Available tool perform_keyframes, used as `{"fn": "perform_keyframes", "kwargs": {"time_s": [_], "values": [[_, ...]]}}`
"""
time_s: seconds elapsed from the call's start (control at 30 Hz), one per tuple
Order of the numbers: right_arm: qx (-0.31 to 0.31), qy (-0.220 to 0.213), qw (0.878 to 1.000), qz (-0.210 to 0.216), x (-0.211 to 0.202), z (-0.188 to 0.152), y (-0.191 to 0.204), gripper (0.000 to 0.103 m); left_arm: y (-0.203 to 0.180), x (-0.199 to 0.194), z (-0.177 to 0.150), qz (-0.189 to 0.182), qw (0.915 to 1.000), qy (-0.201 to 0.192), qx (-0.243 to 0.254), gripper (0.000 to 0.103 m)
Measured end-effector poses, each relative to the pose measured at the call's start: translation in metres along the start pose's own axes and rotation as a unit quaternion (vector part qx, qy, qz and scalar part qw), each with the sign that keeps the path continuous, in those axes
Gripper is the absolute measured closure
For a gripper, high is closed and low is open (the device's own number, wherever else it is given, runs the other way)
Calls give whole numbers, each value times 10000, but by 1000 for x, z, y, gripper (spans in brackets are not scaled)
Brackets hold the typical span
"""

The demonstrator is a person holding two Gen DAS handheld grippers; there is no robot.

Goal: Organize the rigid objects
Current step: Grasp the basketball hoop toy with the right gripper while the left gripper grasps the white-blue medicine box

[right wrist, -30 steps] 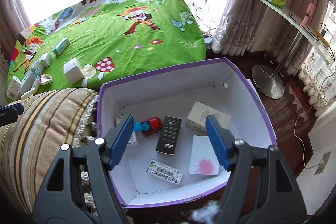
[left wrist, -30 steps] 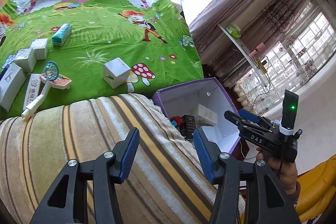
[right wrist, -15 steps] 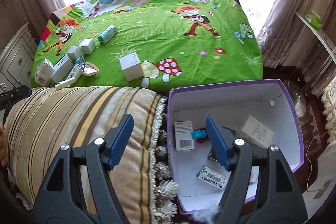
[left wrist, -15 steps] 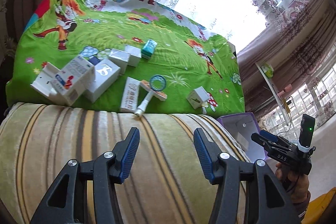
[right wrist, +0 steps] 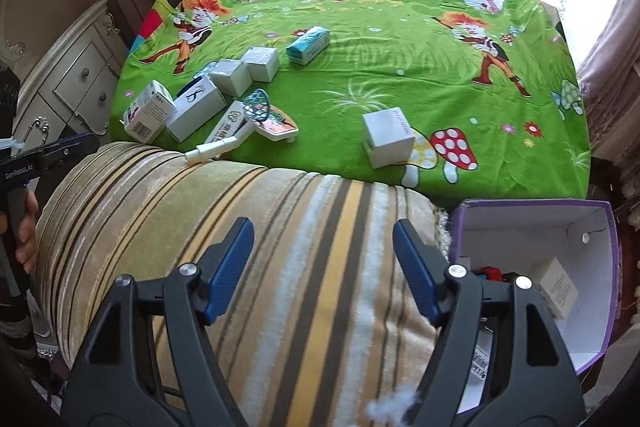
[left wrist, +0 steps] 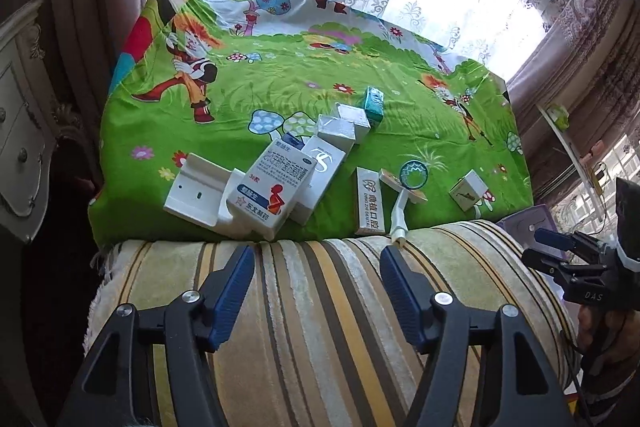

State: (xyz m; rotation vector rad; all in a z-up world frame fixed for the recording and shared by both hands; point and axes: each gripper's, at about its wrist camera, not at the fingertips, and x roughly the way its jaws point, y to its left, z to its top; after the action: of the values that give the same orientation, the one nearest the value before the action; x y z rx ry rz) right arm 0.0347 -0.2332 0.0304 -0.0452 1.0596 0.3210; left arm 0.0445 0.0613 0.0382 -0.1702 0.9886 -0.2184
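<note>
Left gripper [left wrist: 316, 289] and right gripper [right wrist: 323, 273], both spread empty; approach white cube box [right wrist: 388, 137] beside purple bin [right wrist: 532, 207] squarely.

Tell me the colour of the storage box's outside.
Purple outside, white inside: storage box, best in the right wrist view.

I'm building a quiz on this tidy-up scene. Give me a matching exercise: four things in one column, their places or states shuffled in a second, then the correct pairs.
Things:
1. teal rectangular carton
2. lone white cube box
3. red toy car
4. right tool

Places or states:
A. inside the purple-walled storage box
B. open and empty, over the striped plush cushion
C. farthest back on the green cartoon bedsheet
D. beside the red spotted mushroom print

Pairs: 1-C, 2-D, 3-A, 4-B
</note>
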Motion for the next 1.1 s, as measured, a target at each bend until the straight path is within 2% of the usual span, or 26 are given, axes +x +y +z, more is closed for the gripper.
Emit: {"fn": "perform_keyframes", "kwargs": {"time_s": [0.2, 0.3, 0.8, 0.93, 0.97, 1.03, 1.07, 1.1], "values": [[186, 357, 9978, 531, 34, 19, 29, 27, 5, 17, 20, 306, 9986, 48, 423, 31], [369, 420, 9973, 479, 48, 31, 35, 27, 8, 28, 26, 497, 9972, 74, 563, 31], [1726, 1069, 9779, 500, 129, 71, 36, 27, 17, 55, 33, 576, 9953, 172, 762, 31], [1762, 1128, 9769, 441, 141, 76, 37, 28, 17, 59, 32, 521, 9952, 213, 802, 33], [1744, 1137, 9772, 420, 144, 76, 37, 31, 17, 60, 31, 511, 9952, 225, 809, 35], [1727, 1176, 9773, 362, 148, 76, 36, 46, 16, 61, 30, 483, 9952, 242, 818, 51], [1727, 1157, 9773, 410, 150, 76, 35, 47, 16, 61, 30, 466, 9953, 245, 817, 54], [1708, 1130, 9778, 452, 150, 77, 35, 53, 16, 60, 29, 443, 9954, 241, 814, 54]]}}
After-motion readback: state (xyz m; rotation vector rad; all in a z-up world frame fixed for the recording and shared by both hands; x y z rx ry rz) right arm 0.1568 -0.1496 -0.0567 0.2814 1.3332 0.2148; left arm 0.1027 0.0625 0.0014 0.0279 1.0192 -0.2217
